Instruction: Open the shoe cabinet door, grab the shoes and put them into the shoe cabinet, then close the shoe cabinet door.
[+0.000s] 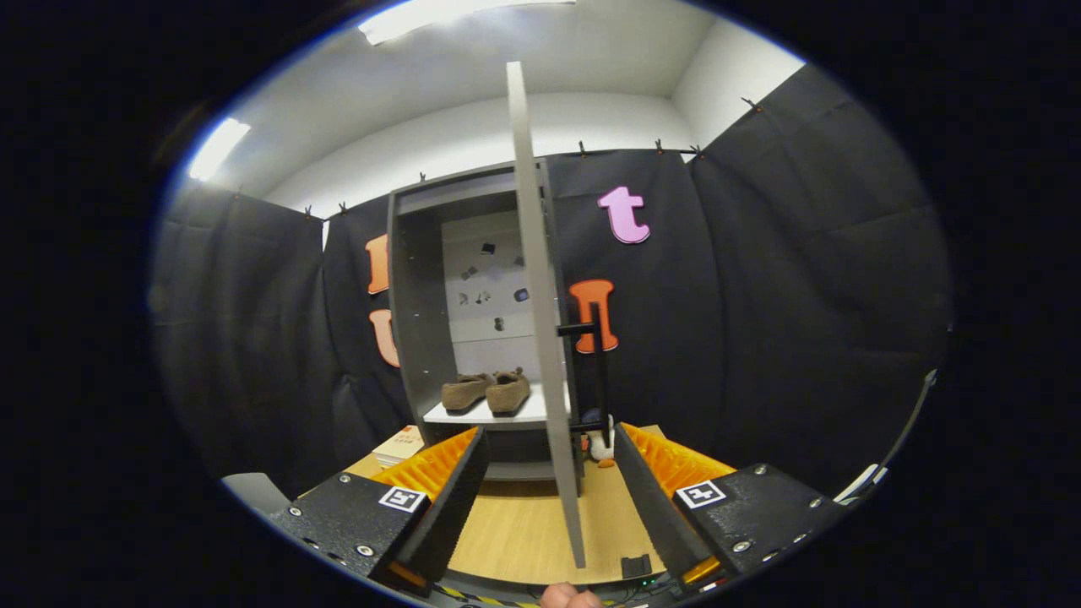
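At the far edge of the wooden bench point(515, 540): one grey shoe cabinet point(414, 338), upright against the black cloth wall, interior open to view. Its door point(540, 321) stands swung out toward the camera, seen edge-on as a thin pale panel that runs from high above the cabinet down to the bench surface. A dark bar handle point(596, 371) is fixed to the door's right face, mounted upright at about mid height.

Inside the cabinet, on the white shelf point(486, 415): one pair of tan slipper-type shoes point(487, 392), side by side and touching, toes toward the camera. The rear panel behind them is pale, with several small dark marks too small to identify.

On the bench, left of the cabinet base: a low stack of books or papers point(401, 445). Right of the cabinet base, behind the door: a small white and orange object point(601, 446), partly hidden, type not determinable.

In the foreground: hand-held gripper point(549, 498), fingers spread wide apart and grasping nothing. The lower edge of the door falls between the two fingers without touching either. Each finger body carries a square marker tag on top. Fingertips of a person point(570, 599) appear at the near edge, just below the gripper.
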`<state>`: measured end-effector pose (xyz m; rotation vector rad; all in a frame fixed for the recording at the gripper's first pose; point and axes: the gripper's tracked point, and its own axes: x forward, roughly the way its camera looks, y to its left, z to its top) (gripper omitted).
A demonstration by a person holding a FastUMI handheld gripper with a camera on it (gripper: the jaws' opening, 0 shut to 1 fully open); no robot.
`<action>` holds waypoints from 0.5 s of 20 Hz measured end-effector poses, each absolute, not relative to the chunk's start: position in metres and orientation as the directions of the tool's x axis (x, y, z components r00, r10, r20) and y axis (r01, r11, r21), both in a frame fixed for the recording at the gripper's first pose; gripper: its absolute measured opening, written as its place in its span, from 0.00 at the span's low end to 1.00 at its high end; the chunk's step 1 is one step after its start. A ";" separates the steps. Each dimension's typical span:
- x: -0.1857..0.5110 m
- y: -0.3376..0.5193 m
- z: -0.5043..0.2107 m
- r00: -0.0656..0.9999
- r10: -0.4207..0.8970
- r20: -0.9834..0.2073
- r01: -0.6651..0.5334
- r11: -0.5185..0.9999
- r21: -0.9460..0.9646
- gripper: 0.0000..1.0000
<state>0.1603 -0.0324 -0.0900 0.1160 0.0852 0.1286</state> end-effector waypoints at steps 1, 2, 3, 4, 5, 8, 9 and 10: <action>0.166 -0.046 -0.087 0.992 0.109 -0.065 -0.101 0.987 0.122 0.92; 0.174 -0.055 -0.085 0.994 0.092 -0.057 -0.084 0.988 0.128 0.92; 0.178 -0.061 -0.085 0.995 0.082 -0.053 -0.074 0.987 0.142 0.92; 0.183 -0.064 -0.084 0.996 0.081 -0.048 -0.072 0.984 0.160 0.93; 0.188 -0.067 -0.082 0.996 0.077 -0.042 -0.068 0.982 0.175 0.94; 0.202 -0.072 -0.084 0.997 0.070 -0.039 -0.062 0.983 0.175 0.95; 0.206 -0.072 -0.084 0.997 0.069 -0.038 -0.061 0.983 0.175 0.95; 0.209 -0.071 -0.084 0.997 0.071 -0.037 -0.063 0.982 0.178 0.95</action>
